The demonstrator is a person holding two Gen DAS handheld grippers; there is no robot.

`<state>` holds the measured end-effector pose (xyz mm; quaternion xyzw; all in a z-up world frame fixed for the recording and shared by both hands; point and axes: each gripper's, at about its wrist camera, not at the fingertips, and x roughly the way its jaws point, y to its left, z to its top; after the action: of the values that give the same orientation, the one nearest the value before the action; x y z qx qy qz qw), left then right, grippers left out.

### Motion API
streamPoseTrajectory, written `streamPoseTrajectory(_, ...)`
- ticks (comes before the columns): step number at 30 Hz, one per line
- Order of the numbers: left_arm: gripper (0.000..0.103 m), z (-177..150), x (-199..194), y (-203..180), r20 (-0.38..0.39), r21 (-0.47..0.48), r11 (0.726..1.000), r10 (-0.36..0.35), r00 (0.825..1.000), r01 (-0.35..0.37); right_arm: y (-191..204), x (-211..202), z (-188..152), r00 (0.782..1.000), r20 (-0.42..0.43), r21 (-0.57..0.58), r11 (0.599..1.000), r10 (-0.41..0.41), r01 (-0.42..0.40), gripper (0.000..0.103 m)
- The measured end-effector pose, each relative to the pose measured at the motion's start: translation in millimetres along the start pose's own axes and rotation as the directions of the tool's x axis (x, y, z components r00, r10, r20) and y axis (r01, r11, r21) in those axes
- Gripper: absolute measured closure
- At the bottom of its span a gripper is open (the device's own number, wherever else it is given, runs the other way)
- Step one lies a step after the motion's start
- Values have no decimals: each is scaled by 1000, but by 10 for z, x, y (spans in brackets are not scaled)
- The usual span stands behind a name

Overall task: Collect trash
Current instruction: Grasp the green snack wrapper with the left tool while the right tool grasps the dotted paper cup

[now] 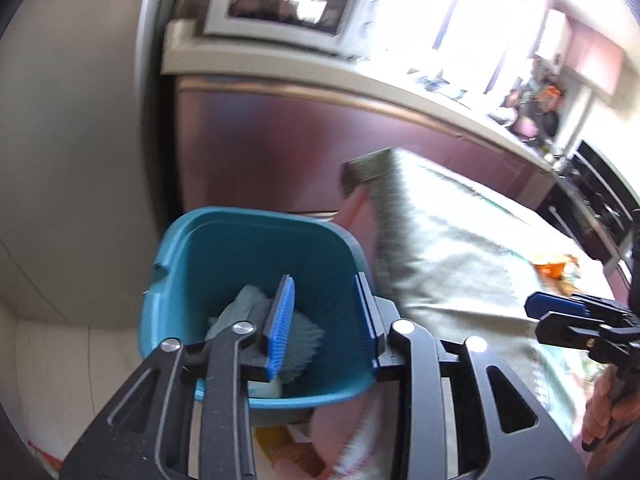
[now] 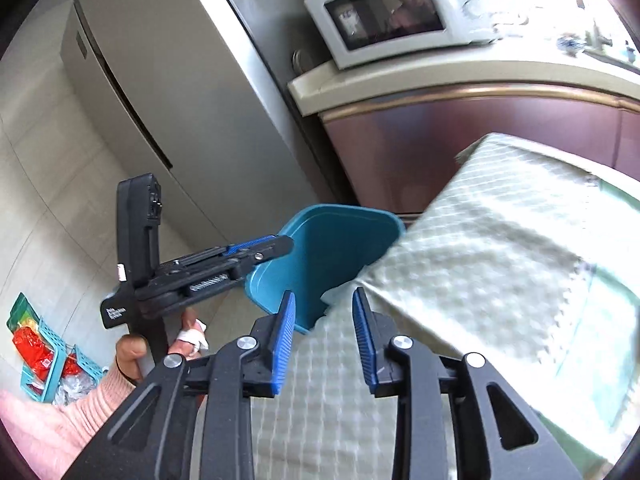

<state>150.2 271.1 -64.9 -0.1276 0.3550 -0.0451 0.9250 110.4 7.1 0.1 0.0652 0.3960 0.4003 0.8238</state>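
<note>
A teal bin point(image 1: 256, 264) stands on the floor beside the table corner, with crumpled pale paper point(image 1: 304, 336) lying in its bottom. My left gripper point(image 1: 323, 280) hovers over the bin mouth, open, with nothing between its blue pads. In the right wrist view the same bin point(image 2: 332, 248) sits past the table edge, and the left gripper point(image 2: 276, 245) reaches over its rim from the left. My right gripper point(image 2: 323, 294) is open and empty above the edge of the checked tablecloth point(image 2: 480, 264). It also shows at the right of the left wrist view as the right gripper point(image 1: 534, 314).
A table under the pale green cloth point(image 1: 460, 248) carries orange scraps point(image 1: 554, 266) at its far side. A grey fridge point(image 2: 168, 92) stands left of the bin. Behind the bin is a maroon cabinet point(image 2: 460, 140) with a white microwave point(image 2: 396, 12) on top. Teal baskets point(image 2: 44, 356) sit on the floor.
</note>
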Motion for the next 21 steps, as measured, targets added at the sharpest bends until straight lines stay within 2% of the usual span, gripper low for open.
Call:
streamPoseTrajectory(3,67,6,-143,-297,29,50,997,-59,998,58,-74,-363,-162,998,55,30,999,-27,25,68)
streamPoseTrajectory(6,64,-31,-248,-663,39,116,985,-132,991,126,-191,-697,-343,990,101,66,994,-95,89,66)
streamPoseTrajectory(11,61,-189,-315,-1307,-12,227,941,-255,967,251,-517,-1283,-730,960,152,178,962,-235,207,63)
streamPoseTrajectory(15,60,-416,-280,-1874,-99,313,880,-344,934,358,-780,-1743,-1028,924,175,271,919,-339,286,61)
streamPoseTrajectory(21,57,-808,-173,-2537,-227,353,797,-435,871,490,-1162,-2411,-1435,852,201,396,835,-484,381,60)
